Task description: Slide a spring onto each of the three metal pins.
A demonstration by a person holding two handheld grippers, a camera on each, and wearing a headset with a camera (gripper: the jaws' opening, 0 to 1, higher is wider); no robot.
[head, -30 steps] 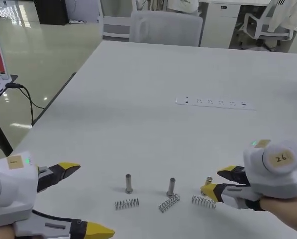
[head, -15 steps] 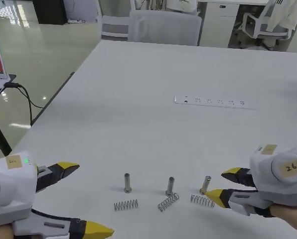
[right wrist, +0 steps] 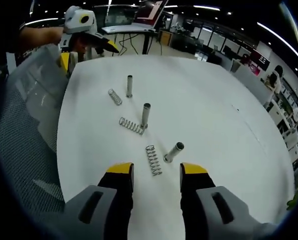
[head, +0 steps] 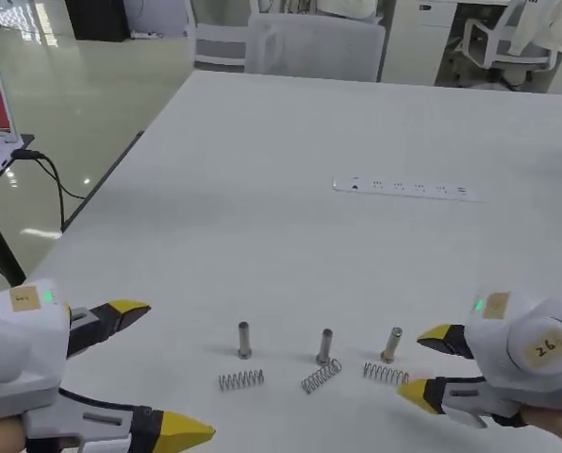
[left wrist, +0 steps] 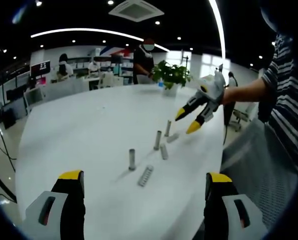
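Both jaws of the left hand-held gripper (head: 166,373) stand wide apart and empty; those of the right hand-held gripper (head: 421,362) are parted and empty too. Just beside the right tips we see the right spring (head: 386,374) lying flat before the upright right pin (head: 392,343). Further left, the middle spring (head: 321,376) lies just beside the middle pin (head: 325,345), and the left spring (head: 240,379) before the left pin (head: 244,340). All rest on the white table (head: 356,142); a power strip (head: 406,189) lies beyond.
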